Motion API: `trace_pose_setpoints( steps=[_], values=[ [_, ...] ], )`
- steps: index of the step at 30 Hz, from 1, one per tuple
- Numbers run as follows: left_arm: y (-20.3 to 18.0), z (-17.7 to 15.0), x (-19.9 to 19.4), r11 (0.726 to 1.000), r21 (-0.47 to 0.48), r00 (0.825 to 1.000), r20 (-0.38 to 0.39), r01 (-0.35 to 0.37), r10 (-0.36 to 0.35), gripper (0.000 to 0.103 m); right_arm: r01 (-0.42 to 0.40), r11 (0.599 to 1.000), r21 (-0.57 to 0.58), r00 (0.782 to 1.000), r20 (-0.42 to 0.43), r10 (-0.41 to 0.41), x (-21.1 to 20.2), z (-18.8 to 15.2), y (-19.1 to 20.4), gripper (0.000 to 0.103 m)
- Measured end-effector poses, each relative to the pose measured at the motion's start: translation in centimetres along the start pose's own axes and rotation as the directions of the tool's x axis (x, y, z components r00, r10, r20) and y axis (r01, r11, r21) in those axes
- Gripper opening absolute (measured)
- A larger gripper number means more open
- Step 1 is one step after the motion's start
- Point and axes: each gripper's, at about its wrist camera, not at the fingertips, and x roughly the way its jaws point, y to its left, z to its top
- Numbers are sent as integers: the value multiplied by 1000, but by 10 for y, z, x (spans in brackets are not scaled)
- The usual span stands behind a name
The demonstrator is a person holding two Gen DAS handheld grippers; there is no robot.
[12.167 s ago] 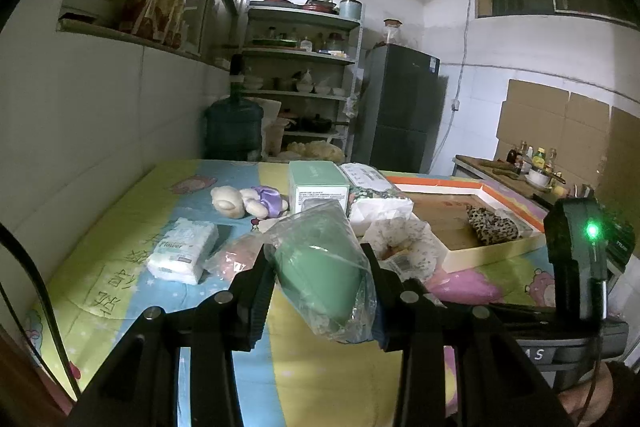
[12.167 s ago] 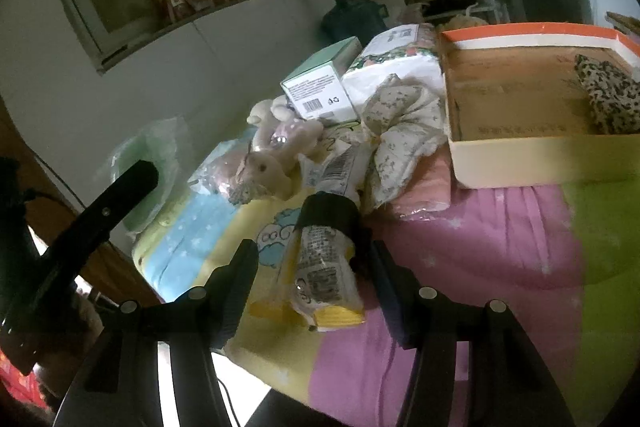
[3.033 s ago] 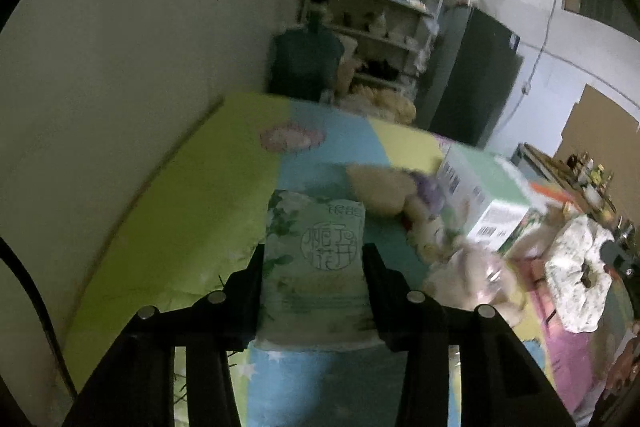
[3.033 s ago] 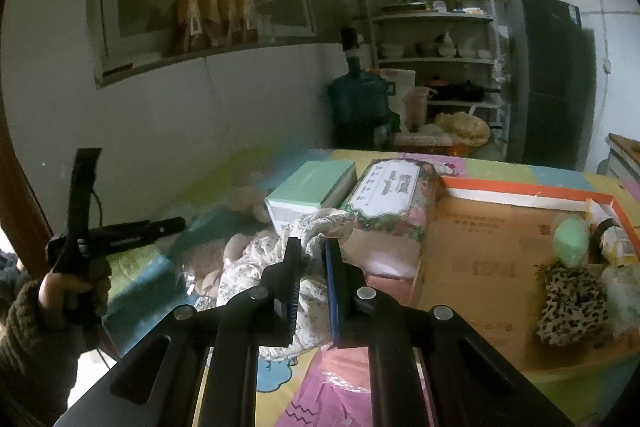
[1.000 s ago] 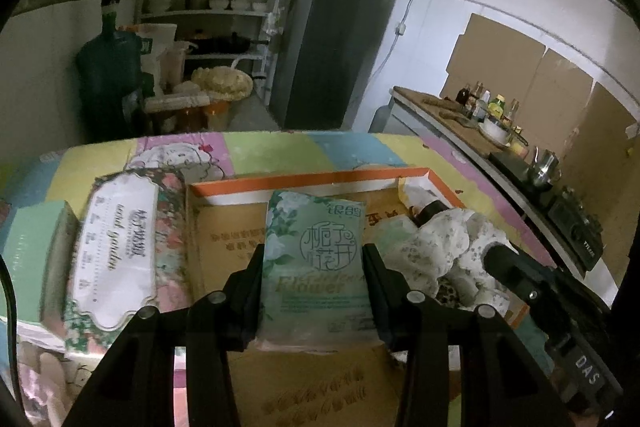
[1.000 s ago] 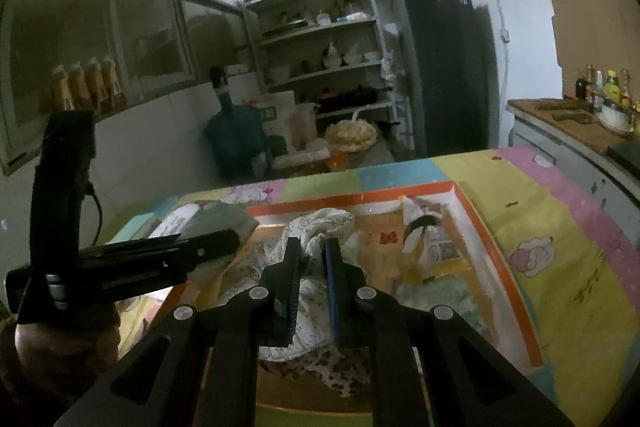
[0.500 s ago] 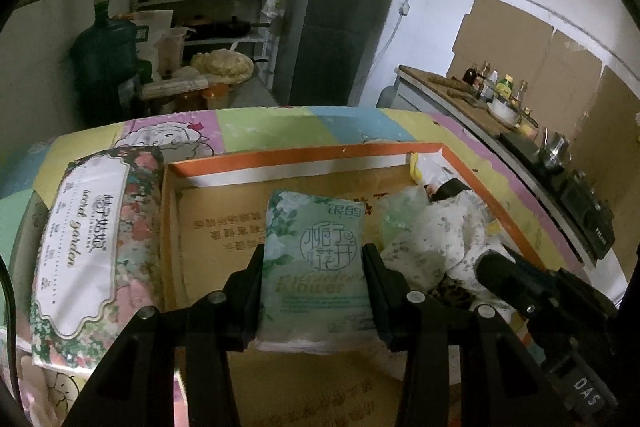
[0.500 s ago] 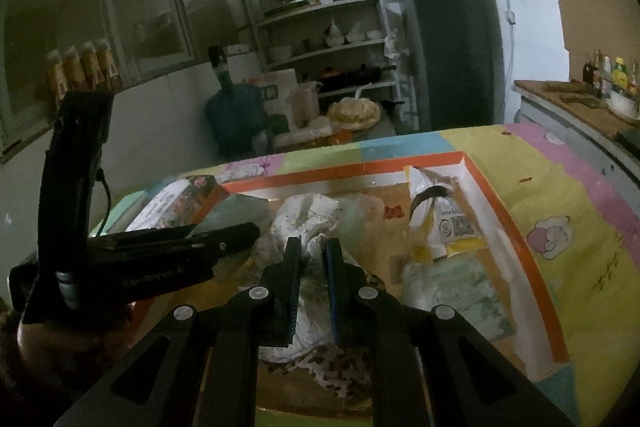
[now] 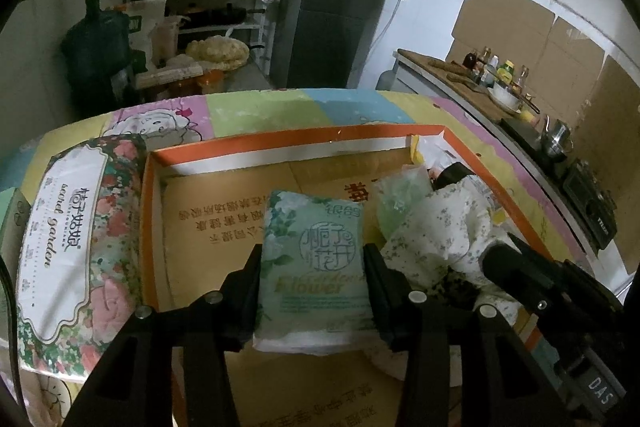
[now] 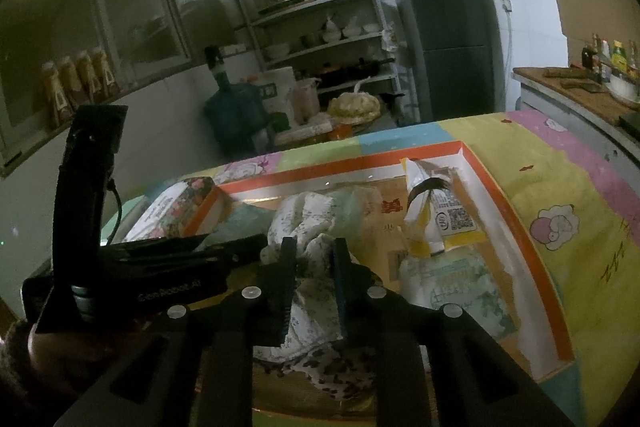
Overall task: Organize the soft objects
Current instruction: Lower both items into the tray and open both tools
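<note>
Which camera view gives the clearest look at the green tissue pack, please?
The left wrist view: the green tissue pack fills the centre, label readable, clamped in the left claw over the orange-rimmed box. The right wrist view shows only a dim sliver behind that claw.

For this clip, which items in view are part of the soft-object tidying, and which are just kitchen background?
Part of the job:
- pale green floral tissue pack, clamped in the left tool
- white floral cloth, between the opening jaws of the right tool
- orange-rimmed cardboard box
- large rose-patterned tissue package

Just lying about:
- dark refrigerator
- blue water jug
- metal shelving unit
</note>
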Motion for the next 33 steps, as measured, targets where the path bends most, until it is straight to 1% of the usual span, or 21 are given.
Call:
trace_pose_setpoints(
  steps=[3, 7, 11, 15, 16, 18, 20, 26, 33],
  values=[
    [1, 0, 0, 1000, -2, 1000, 3, 9, -9, 49, 2, 1000, 5, 1000, 3, -2, 0, 0, 0, 25],
    [3, 0, -1, 1000, -8, 1000, 17, 26, -25, 52, 2, 1000, 16, 1000, 7, -2, -2, 0, -2, 27],
    [2, 0, -7, 999, -11, 998, 46, 35, -35, 62, 2, 1000, 20, 1000, 13, -2, -5, -1, -4, 29],
    [-1, 0, -13, 999, -3, 997, 64, 42, -41, 70, 1, 1000, 24, 1000, 20, -2, -9, 0, -5, 31],
    [-2, 0, -14, 999, -2, 997, 69, 44, -44, 71, 1, 1000, 24, 1000, 23, -2, -11, 0, -5, 32],
    [-5, -1, -18, 999, 0, 996, 82, 47, -47, 76, 2, 1000, 28, 1000, 29, -3, -14, 0, -6, 45],
    [-6, -1, -24, 999, 3, 994, 95, 49, -49, 77, -1, 999, 37, 999, 39, -1, -18, 1, -6, 48],
    [-9, 0, -42, 998, 16, 989, 136, 63, -64, 77, 1, 999, 45, 998, 65, -4, -31, 1, -4, 48],
    [-6, 1, -63, 998, 14, 982, 176, 64, -65, 78, 2, 1000, 27, 996, 87, -5, -42, 4, 6, 49]
  ],
)
